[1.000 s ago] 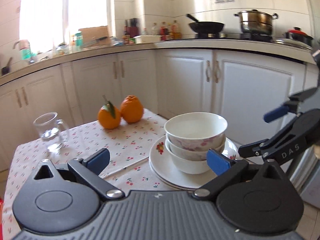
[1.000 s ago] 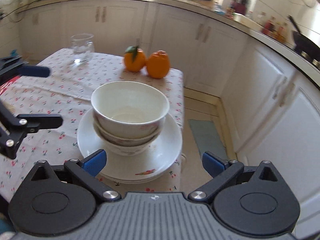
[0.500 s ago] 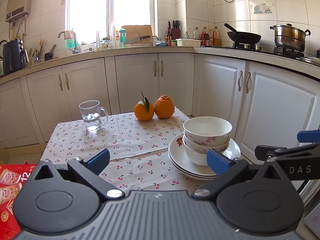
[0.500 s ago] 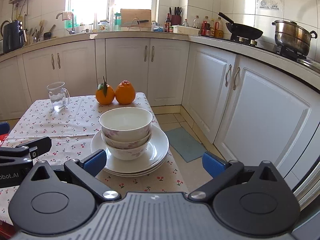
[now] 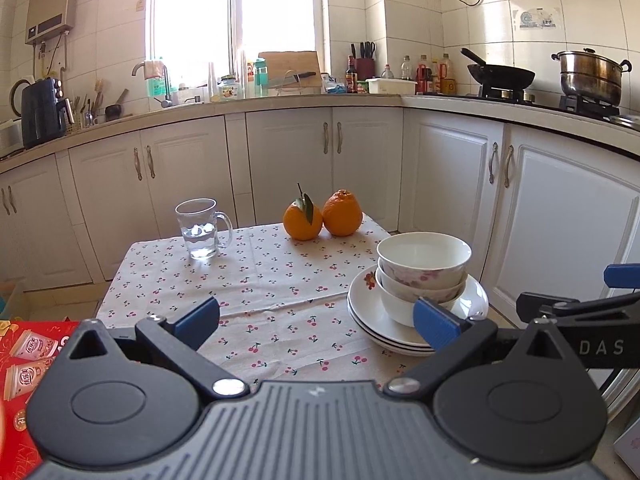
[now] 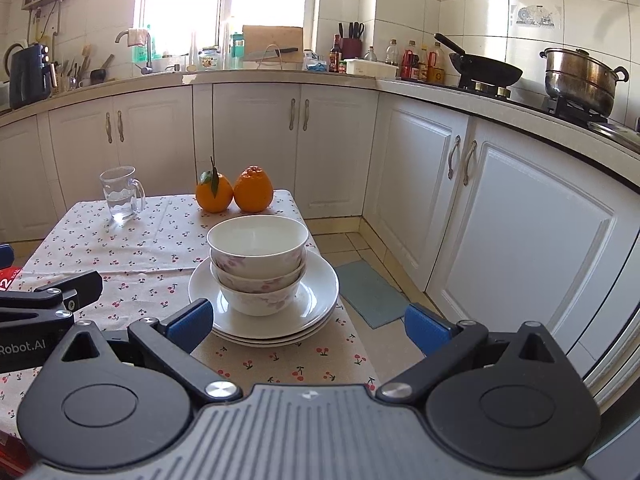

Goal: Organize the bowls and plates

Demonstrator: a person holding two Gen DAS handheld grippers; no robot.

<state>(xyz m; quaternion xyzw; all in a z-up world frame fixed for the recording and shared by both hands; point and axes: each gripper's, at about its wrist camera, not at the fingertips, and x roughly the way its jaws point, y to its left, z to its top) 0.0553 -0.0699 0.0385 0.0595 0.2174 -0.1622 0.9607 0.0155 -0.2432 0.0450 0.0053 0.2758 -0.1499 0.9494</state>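
Item: bowls (image 6: 258, 264), three nested, upright on a stack of plates (image 6: 320, 296) at the right-hand front corner of the table (image 6: 140, 240).

Position: we hold the right gripper (image 6: 308, 326) nearer; the stack lies ahead of it, just left of centre and apart. From the left gripper (image 5: 316, 320) it sits off to the right.

Fingers: both pairs spread wide, holding nothing.

Judgement: the right gripper seems better placed to reach the stack.

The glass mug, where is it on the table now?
In both views the glass mug stands at the table's far left, left of the two oranges, well apart from the bowls.
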